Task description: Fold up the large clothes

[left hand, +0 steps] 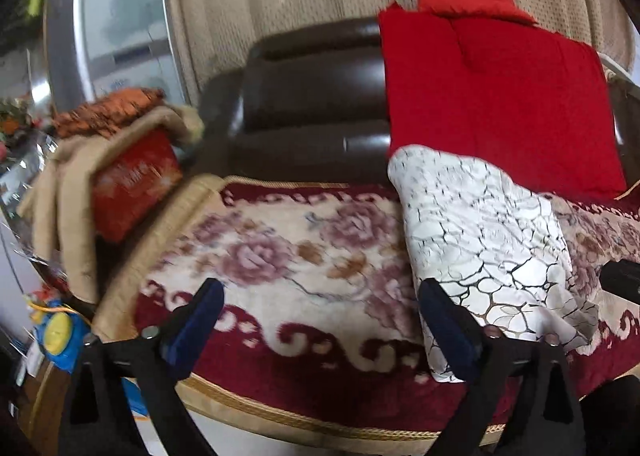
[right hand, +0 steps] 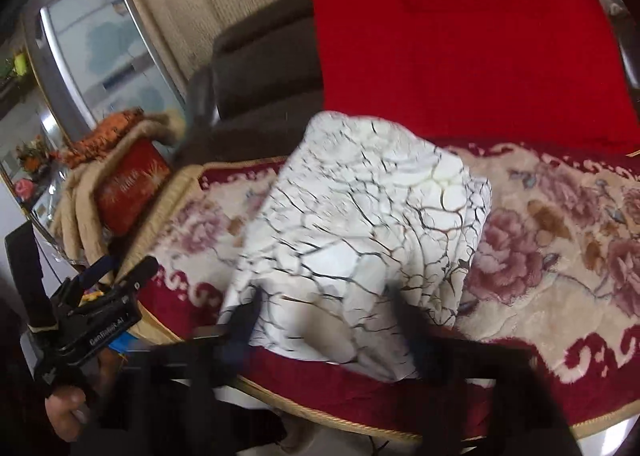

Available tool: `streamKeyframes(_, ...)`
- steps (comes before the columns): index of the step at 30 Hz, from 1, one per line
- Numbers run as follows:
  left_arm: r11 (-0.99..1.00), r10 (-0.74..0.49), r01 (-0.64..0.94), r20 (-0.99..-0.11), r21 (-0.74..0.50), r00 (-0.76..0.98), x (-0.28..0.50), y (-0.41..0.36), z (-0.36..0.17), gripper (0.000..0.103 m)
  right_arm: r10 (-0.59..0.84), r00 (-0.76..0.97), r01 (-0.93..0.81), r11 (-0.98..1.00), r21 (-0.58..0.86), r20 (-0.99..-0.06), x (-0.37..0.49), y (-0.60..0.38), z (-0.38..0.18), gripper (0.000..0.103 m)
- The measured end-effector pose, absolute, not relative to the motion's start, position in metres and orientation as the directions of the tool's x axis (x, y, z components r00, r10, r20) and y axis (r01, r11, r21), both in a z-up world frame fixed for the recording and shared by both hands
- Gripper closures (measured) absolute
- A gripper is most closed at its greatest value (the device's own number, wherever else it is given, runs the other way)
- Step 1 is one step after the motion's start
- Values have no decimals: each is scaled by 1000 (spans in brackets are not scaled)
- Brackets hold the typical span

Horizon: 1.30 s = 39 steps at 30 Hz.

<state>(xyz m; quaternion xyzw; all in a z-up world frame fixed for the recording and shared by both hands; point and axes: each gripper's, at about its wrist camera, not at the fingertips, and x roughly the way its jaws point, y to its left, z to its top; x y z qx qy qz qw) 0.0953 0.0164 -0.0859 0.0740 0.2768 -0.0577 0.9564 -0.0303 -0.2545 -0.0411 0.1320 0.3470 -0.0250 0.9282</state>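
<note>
L wrist: I see my left gripper w/ fingers wide apart over the floral blanket, white crackle-print garment lying beside its right finger; R wrist: right gripper blurred, fingers apart over garment's near edge.

My left gripper had black arms, dark-blue padded fingers and silver screws behind them; my right gripper blurred black and blue; bare skin showed on my left hand.
</note>
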Motion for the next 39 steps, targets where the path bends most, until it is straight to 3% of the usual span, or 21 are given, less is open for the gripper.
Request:
streamKeyframes(14,989,-73,121,-437,83,896,33,35,-26,3,-4,818,125,977,170,-576,-83,-216,6,24)
streamKeyframes(28,987,-43,102,-404,125,914,-14,34,-7,3,-54,858,130,985,114,-511,-133,-191,40,23)
streamKeyframes(39,979,-98,159,-391,127,915,-42,29,11,3,-105,860,174,980,93,-499,-156,-191,49,23)
